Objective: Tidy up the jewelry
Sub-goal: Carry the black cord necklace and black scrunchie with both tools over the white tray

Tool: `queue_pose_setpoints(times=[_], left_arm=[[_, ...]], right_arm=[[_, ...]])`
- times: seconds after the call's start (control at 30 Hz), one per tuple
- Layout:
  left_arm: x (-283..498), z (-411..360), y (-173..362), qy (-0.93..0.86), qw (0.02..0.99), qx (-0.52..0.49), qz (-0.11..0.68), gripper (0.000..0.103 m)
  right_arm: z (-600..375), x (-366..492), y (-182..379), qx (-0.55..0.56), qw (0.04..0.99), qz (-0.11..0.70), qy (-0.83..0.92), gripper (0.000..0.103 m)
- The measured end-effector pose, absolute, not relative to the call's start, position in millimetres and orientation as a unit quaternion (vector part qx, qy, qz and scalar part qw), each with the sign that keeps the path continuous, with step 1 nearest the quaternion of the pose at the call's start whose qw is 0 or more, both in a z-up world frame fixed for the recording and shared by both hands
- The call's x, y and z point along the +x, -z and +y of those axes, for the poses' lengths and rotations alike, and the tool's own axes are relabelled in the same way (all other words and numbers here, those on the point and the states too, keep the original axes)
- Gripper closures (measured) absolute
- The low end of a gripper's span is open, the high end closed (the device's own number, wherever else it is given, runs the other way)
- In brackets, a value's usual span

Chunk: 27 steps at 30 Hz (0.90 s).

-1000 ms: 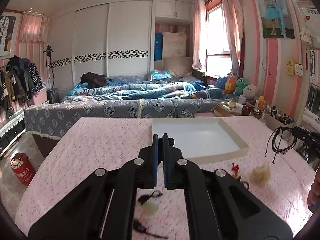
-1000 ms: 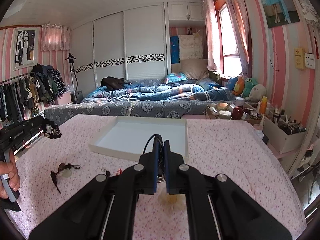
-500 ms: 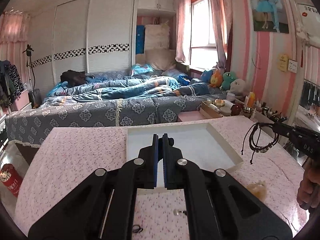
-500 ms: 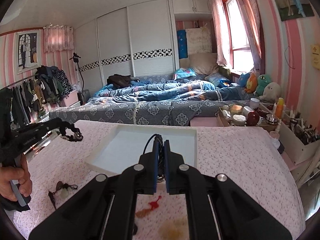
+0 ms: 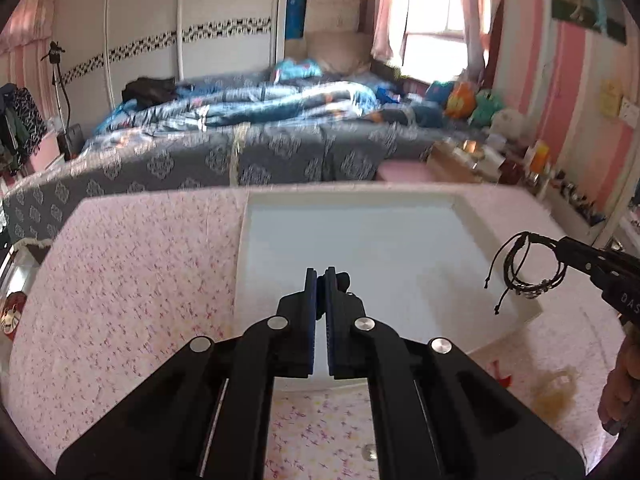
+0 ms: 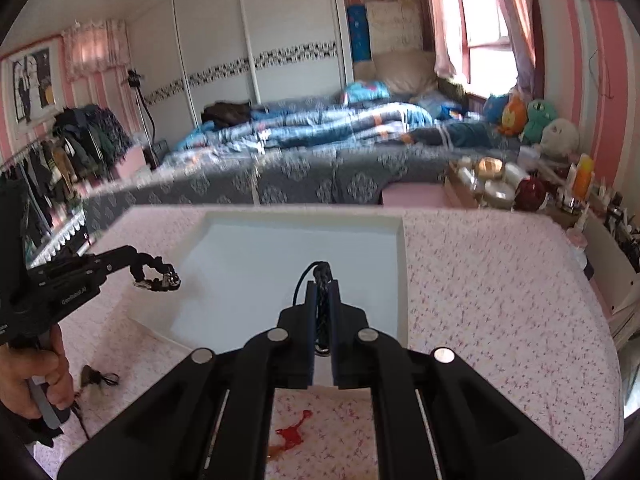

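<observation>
A pink floral tablecloth [image 5: 132, 280] covered the table in a bedroom, with a bed [image 6: 320, 168] under a grey patterned spread behind it and a shallow white tray [image 6: 400, 264] lying on the cloth. Your left gripper [image 5: 320, 280] hung above the tray's near left part, jaws pressed together on a dark beaded bracelet [image 6: 158, 276] that dangled just over the tray's left rim. Your right gripper [image 6: 323, 292] was clamped on a black cord bracelet [image 5: 528, 272], which hung in loops over the tray's near right corner without touching it. On the cloth in front of the tray lay a small red ornament [image 6: 294, 434], a pale yellowish piece [image 5: 556, 394] beside it, and a dark corded item [image 6: 94, 378] near your left hand [image 6: 36, 376].
</observation>
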<state>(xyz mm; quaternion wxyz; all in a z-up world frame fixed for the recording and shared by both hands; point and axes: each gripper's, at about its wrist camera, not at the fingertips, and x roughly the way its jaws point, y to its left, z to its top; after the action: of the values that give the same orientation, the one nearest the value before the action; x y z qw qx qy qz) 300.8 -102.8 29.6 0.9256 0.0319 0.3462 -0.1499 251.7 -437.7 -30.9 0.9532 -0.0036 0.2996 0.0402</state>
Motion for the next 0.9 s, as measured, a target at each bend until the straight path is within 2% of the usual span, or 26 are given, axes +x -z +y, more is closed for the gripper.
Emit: queue_pose_setpoints(times=[0.23,0.43,0.9], left_arm=[[314,-93,15,0.13,0.903,0.06,0.406,0.101],[315,-74,34,0.106,0.893,0.074,0.43,0.101],[306,-31,30,0.07,0.897,0.09,0.428,0.099]], right_arm=[[-444,272,72,-0.025,0.924,0.38,-0.017,0.098],[-454,273,81,-0.025,0.914,0.405,-0.007,0.098],[-449,277,105,-0.036,0.898,0.438,-0.004,0.098]])
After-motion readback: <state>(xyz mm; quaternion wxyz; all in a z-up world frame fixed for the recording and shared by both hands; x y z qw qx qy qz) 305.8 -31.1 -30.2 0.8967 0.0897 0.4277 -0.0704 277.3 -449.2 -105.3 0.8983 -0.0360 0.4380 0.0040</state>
